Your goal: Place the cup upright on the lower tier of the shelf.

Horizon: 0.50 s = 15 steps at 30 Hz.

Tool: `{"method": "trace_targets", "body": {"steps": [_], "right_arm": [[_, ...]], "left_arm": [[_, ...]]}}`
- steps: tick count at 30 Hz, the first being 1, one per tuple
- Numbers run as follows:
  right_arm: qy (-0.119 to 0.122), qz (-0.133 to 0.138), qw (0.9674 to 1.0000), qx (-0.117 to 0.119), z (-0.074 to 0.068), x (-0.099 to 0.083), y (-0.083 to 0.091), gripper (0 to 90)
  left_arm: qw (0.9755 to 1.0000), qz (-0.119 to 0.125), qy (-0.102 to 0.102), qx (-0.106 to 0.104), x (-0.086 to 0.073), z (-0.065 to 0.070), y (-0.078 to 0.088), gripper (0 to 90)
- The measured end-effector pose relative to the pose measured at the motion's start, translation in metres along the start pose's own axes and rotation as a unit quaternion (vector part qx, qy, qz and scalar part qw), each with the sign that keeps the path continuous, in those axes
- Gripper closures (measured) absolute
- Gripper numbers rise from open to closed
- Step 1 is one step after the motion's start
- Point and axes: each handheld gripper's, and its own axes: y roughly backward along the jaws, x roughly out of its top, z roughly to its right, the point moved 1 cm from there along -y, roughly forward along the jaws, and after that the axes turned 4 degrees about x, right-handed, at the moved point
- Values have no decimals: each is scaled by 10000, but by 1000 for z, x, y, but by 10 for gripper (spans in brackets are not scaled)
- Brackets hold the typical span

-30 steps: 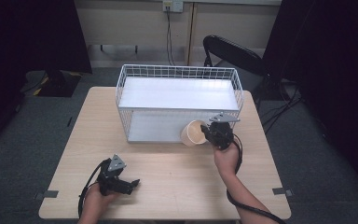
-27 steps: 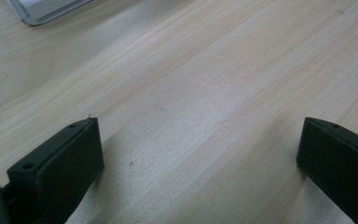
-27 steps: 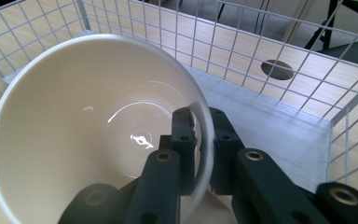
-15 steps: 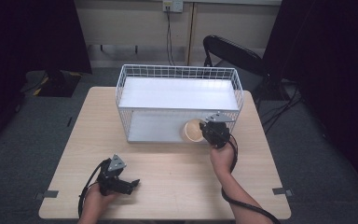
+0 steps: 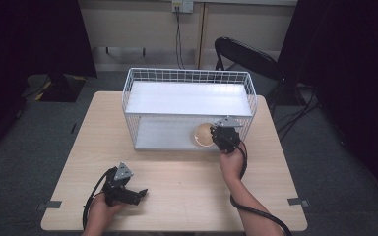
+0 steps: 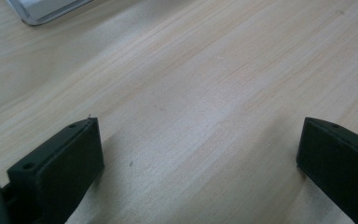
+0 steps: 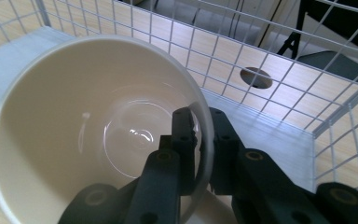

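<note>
Bowl [image 7: 93, 135], cream and glossy with nothing inside, is being held by its rim in the right gripper [image 7: 200, 140], whose jaws are pinching the wall, one inside and one outside. From the high view it is sitting at the front right corner of a white wire basket [image 5: 187, 74] on a pale wooden table [image 5: 177, 191], seemingly just over the basket's front edge. Judging by this, the bowl is being placed into the basket; next would come lowering it onto the white floor and releasing. The left gripper [image 5: 128, 194] is resting near the table's front left, jaws spread wide, gripping nothing
</note>
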Motion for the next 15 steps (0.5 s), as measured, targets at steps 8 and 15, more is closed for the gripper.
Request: {"method": "trace_targets", "body": {"steps": [8, 15], "right_arm": [[35, 53, 9998, -174, -2, -4, -7, 837], [96, 102, 9995, -277, -7, -2, -11, 837]], "left_arm": [[10000, 0, 1, 0, 0, 0, 0, 0], [10000, 1, 0, -2, 0, 0, 0, 0]]}}
